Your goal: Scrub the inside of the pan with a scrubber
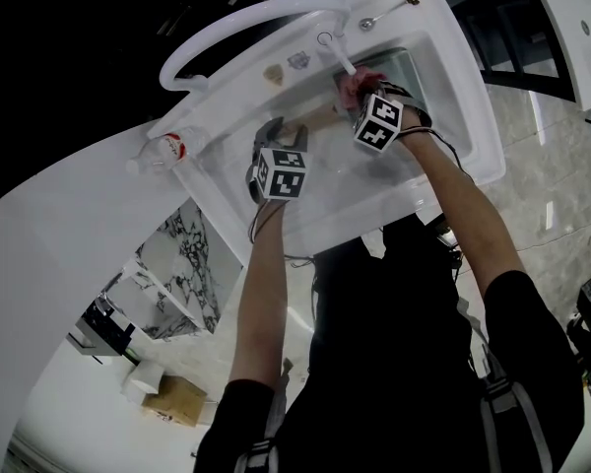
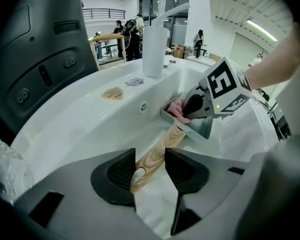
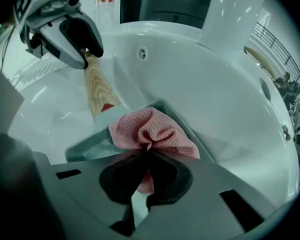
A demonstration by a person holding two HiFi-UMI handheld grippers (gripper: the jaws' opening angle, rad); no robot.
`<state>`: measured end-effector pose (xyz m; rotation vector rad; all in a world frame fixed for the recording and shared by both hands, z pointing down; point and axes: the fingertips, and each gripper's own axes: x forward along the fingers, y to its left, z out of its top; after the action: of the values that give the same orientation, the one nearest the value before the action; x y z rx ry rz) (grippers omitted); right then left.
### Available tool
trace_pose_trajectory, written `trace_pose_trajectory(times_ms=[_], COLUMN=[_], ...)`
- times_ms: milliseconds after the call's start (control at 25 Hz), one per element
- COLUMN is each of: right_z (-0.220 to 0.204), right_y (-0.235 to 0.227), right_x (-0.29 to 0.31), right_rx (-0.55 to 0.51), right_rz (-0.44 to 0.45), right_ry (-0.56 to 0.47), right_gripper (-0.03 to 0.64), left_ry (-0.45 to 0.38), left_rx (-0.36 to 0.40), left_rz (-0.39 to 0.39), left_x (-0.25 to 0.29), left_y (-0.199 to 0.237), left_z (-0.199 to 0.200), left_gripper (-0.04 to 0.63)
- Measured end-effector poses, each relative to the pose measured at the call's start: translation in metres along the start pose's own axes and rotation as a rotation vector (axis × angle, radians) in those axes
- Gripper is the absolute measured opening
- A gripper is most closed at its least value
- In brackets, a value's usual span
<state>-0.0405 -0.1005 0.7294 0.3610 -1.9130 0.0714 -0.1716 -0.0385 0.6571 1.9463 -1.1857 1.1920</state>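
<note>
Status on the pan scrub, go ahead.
Left gripper shut on pan handle. Right gripper shut on pink scrubber, inside the pan. Pan sits in sink; nothing blocking.

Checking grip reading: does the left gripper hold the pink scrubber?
No, the left gripper grips the pan handle; the right gripper holds the scrubber.

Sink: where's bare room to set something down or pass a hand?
Bare: basin floor between pan and near rim; counter left of the bottle. Crowded: under the faucet, where the right gripper holds the scrubber in the pan and the left gripper clamps its handle.
</note>
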Motion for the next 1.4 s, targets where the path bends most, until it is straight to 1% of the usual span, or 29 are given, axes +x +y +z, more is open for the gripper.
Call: trace_pose_trajectory(times_ms=[160,280,400,440,520,600,640,720,960,1040,1120,1200,1280,1360,1400], right_z=[-0.028,-0.047,-0.069,-0.076,-0.087,-0.089,-0.086,-0.073,-0.020,-0.007,0.001,0.002,-0.005,-0.015,-0.021], right_y=[-0.019,-0.041,-0.060,-0.063,-0.060,-0.050,-0.044,-0.031,0.005,0.018,0.031,0.043,0.050,0.048,0.043], right_x=[0.000,-0.001,-0.003,-0.004,-0.006,-0.008,-0.009,-0.008,-0.003,-0.003,-0.005,-0.008,-0.008,-0.009,-0.010], right_rx=[-0.032,-0.011,0.020,0.020,0.022,0.043,0.057,0.078,0.070,0.041,-0.035,-0.112,-0.156,-0.164,-0.155], right_rz=[-0.081,-0.159,-0.241,-0.255,-0.253,-0.227,-0.213,-0.179,-0.063,-0.017,0.023,0.067,0.112,0.137,0.131], right_ry=[0.076,0.151,0.252,0.292,0.369,0.393,0.379,0.314,0.087,0.024,-0.018,-0.032,-0.015,0.046,0.087], right_gripper=[0.021,0.021,0.021,0.021,0.021,0.021,0.021,0.021,0.021,0.021,0.021,0.021,0.021,0.021,0.021], left_ry=[-0.001,0.000,0.000,0.000,-0.001,-0.002,-0.003,-0.004,-0.005,-0.005,-0.005,-0.006,-0.004,-0.002,-0.002], left_rx=[-0.002,-0.002,-0.003,-0.004,-0.003,0.000,0.000,0.001,0.000,0.000,0.000,0.000,0.000,-0.001,-0.001], left_rz=[0.002,0.000,-0.001,-0.001,0.001,0.005,0.006,0.004,0.002,0.001,0.002,0.004,0.004,0.002,0.002], left_x=[0.000,0.000,0.000,0.001,0.000,0.000,0.000,0.000,0.000,0.000,0.000,0.000,0.000,0.000,0.000], left_y=[0.000,0.000,-0.001,-0.001,0.000,0.000,0.000,0.000,0.000,0.000,0.000,-0.001,-0.001,-0.001,0.000], left_z=[0.000,0.000,0.000,0.000,0.000,0.000,0.000,0.000,0.000,0.000,0.000,0.001,0.001,0.001,0.000], left_gripper=[0.190,0.190,0.190,0.190,0.190,0.190,0.190,0.190,0.190,0.190,0.190,0.190,0.190,0.190,0.190])
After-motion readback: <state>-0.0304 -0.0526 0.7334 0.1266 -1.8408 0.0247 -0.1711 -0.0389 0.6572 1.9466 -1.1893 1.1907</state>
